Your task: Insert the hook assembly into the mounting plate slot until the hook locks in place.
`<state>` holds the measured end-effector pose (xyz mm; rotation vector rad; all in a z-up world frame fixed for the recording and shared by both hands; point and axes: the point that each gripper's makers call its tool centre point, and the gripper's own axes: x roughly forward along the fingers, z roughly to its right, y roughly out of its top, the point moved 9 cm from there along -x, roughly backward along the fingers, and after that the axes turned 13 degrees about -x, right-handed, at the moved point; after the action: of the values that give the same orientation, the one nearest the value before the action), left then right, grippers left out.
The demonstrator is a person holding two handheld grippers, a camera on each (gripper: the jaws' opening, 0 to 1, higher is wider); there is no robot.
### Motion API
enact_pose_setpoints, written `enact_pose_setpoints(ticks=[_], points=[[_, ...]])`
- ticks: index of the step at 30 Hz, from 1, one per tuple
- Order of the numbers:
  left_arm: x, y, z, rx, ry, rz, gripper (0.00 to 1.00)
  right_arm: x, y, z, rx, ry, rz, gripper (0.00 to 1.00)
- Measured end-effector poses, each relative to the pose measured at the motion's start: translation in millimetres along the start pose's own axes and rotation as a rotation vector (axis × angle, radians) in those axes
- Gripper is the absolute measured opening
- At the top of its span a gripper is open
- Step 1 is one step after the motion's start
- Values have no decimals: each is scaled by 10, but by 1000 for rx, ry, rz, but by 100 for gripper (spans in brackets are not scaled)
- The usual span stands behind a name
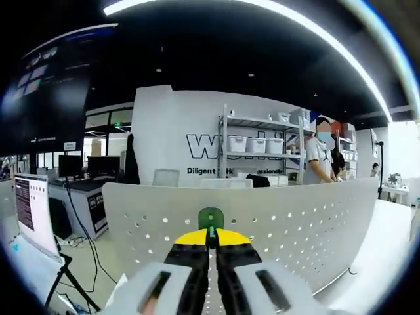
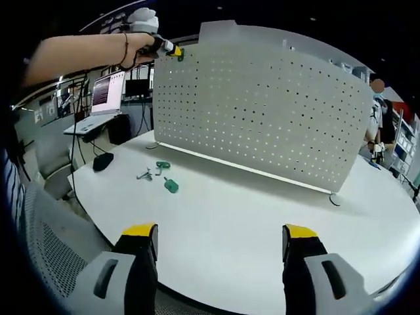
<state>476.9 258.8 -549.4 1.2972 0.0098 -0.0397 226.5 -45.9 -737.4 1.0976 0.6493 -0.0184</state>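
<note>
One green hook is pinched in the left claw at the pegboard top edge; right claw spread, idle. Best keep it square, then press straight until it seats.

Green hook mostly hidden between the left gripper jaws. Loose hooks on table too small to tell apart; table's near edge cut off.

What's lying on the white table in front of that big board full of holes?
On the table, before the board, lie small green hooks and a metal piece. A dark object sits near the edge.
</note>
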Motion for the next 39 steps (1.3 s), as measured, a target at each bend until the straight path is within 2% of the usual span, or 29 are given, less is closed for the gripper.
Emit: enact_pose_setpoints(ticks=[9,17,20,39], points=[[89,-59,17,22,18,-23,1,-7,0,10,9,-5,2,70],[124,-67,-19,-4,28,-40,2,-14,6,17,12,-7,9,69],[136,-75,-15,20,31,-52,1,-20,8,21,16,-9,14,68],[151,-122,-18,-11,51,-69,1,-28,20,27,14,-9,22,65]])
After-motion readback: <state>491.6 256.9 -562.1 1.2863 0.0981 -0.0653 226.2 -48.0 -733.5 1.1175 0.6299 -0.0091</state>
